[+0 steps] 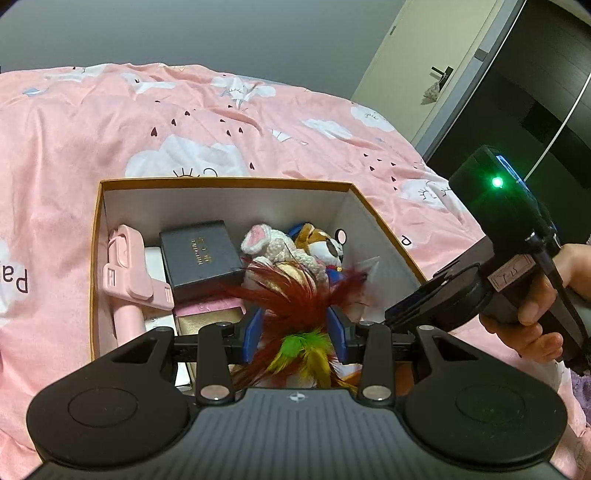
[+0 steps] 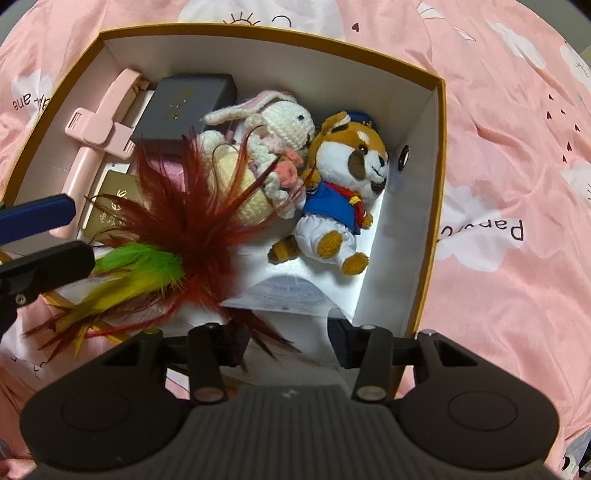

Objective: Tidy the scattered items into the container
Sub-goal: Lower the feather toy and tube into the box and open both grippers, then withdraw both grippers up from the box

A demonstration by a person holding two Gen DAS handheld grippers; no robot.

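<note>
The left gripper (image 1: 295, 328), jaws parted, releases the feather toy (image 1: 295, 306) over the box's (image 1: 384, 225) six-o'clock edge; the right gripper (image 2: 286, 341) hangs open, empty.

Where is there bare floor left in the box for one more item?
In the box, bare floor shows in the far right corner, bordered by the crochet bunny and the plush dog, and in the narrow lane between dog and right wall. Crowded: the left half with the pink holder, dark case and gold boxes; the feather toy covers the middle.
</note>
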